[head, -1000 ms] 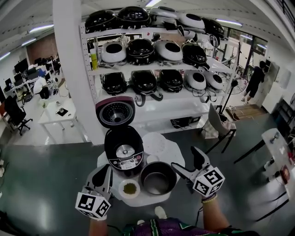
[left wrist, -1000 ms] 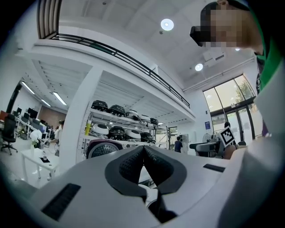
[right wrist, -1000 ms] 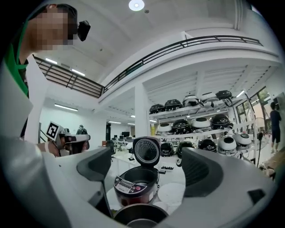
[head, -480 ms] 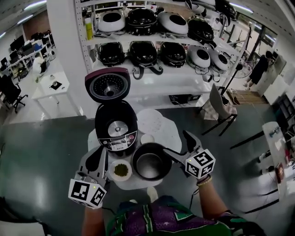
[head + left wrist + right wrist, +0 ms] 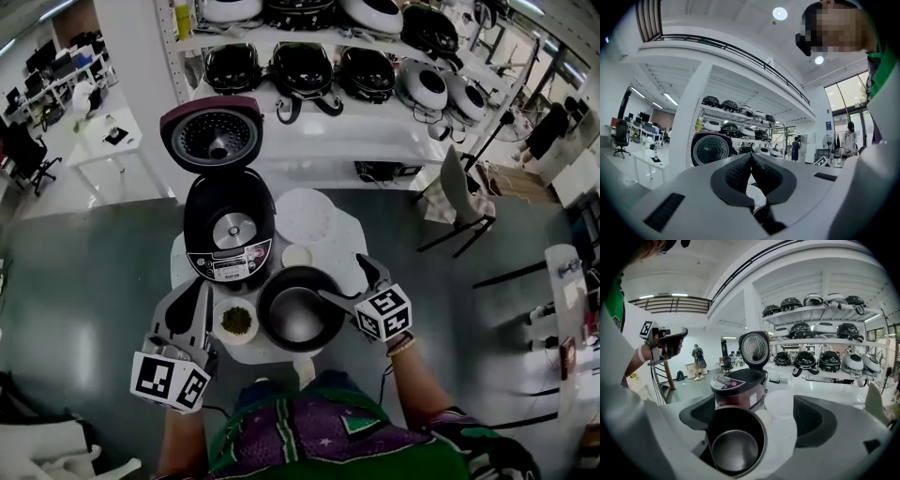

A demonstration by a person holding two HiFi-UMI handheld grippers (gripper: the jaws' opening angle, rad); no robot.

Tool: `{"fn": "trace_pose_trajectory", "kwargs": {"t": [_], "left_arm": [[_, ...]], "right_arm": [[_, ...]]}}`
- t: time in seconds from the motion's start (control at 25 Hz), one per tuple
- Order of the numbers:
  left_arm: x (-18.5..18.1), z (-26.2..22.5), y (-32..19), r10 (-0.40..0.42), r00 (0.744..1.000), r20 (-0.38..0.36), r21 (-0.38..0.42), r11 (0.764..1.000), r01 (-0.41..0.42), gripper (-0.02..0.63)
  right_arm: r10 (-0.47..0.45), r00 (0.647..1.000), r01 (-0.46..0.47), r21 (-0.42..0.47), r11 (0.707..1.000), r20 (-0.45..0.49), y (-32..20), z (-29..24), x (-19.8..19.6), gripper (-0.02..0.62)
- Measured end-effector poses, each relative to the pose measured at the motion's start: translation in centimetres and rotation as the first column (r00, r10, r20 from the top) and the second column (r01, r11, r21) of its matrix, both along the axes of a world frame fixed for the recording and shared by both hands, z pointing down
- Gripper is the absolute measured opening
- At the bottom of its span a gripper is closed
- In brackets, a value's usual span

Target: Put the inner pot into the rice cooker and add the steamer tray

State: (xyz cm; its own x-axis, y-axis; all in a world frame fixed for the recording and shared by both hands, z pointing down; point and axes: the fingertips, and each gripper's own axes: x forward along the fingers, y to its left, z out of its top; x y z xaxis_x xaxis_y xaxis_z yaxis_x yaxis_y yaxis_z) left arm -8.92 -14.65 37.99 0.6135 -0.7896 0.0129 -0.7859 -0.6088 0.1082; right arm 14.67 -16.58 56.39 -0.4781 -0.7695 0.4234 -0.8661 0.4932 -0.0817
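Having just widened, the right gripper (image 5: pixel 339 278) is held agape at 3 o'clock of the pot (image 5: pixel 298 317), rim between its jaws; the left gripper (image 5: pixel 195 291) is seen closed, empty.

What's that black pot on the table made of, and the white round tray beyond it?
Inner pot: looks like metal with a dark coating; matte black wall, dull grey sheen on the floor. Steamer tray: probably white plastic, flat and matte, no glint; too small to be sure.
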Motion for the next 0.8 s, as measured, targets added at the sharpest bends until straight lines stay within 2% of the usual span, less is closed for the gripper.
{"fn": "trace_pose_trajectory", "kwargs": {"t": [0.4,0.8], "left_arm": [[2.6,2.5,-1.1,-0.048,0.999,0.025,-0.024,0.999,0.049,0.021],[3.5,5.2,-1.6,-0.102,0.994,0.048,-0.062,0.993,0.105,0.021]], "right_arm": [[-0.063,0.998,0.060,-0.099,0.993,-0.025,-1.8,7.2,1.2,0.505],[-0.156,0.986,0.142,-0.198,0.970,-0.056,-3.0,13.4,0.9,0.503]]}}
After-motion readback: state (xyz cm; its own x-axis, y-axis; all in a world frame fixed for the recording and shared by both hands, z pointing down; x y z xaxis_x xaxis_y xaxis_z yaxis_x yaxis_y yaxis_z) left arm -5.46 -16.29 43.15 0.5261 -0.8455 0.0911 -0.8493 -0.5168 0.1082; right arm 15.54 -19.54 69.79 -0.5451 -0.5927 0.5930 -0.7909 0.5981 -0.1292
